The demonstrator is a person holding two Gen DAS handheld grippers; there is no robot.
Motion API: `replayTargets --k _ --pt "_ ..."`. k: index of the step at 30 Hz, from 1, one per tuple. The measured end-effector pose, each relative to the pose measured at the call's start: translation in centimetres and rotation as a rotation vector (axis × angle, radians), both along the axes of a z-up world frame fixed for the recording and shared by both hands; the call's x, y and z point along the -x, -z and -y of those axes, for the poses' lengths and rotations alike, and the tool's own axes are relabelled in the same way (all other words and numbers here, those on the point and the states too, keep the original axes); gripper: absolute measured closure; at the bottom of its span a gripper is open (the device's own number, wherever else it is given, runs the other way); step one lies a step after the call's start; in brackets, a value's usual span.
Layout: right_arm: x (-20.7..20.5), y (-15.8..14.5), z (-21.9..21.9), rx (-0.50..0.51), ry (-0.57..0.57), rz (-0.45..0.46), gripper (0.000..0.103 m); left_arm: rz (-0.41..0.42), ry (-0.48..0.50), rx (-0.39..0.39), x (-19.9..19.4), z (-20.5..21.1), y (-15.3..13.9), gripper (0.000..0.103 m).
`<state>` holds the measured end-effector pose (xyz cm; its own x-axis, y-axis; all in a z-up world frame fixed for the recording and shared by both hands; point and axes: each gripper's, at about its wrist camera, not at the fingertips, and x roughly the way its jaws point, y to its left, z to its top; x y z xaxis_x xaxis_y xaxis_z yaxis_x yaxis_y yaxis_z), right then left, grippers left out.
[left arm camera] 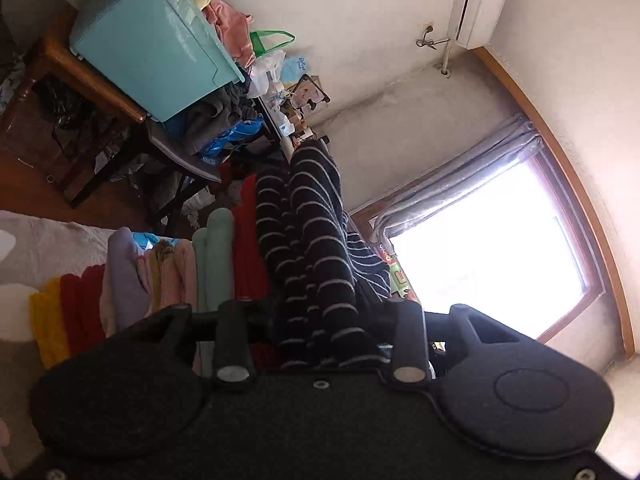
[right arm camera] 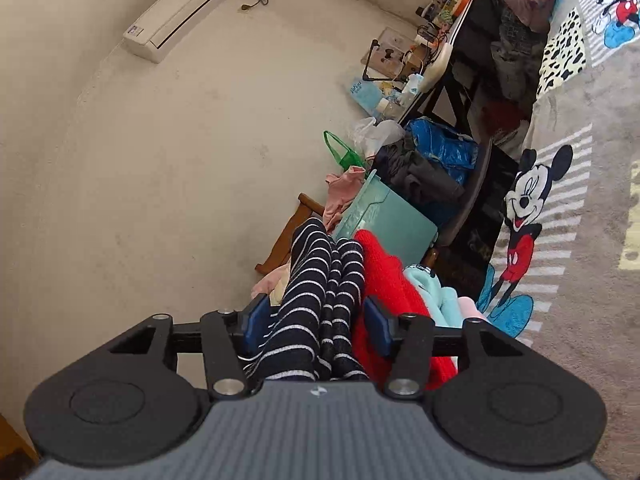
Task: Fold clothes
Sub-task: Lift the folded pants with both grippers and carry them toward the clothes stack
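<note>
You have the navy, white-striped knit garment (right arm camera: 316, 304) bunched between the blue-padded fingers of your right gripper (right arm camera: 316, 326), which look closed on it. It also runs between your left gripper (left arm camera: 320, 316) fingers, though their grip cannot be told. You seem mid-lift; next, spread it flat beside the row of folded clothes (left arm camera: 168, 276).
</note>
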<state>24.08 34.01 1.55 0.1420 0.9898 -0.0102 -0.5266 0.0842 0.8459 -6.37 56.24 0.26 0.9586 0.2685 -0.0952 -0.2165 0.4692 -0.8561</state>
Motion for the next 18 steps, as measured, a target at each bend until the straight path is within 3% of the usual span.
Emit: replayTargets --k 4,12,18 --pt "1.8 -1.4 2.4 0.057 0.084 0.18 0.05 -0.033 -0.04 -0.097 1.7 1.2 -0.9 0.052" --pt "5.1 -5.5 3.9 0.115 0.14 0.508 0.05 -0.079 -0.119 -0.271 3.1 3.5 -3.0 0.052" --pt "6.3 -7.3 2.0 0.157 0.11 0.654 0.05 -0.137 -0.094 -0.536 0.0 5.6 -6.7 0.052"
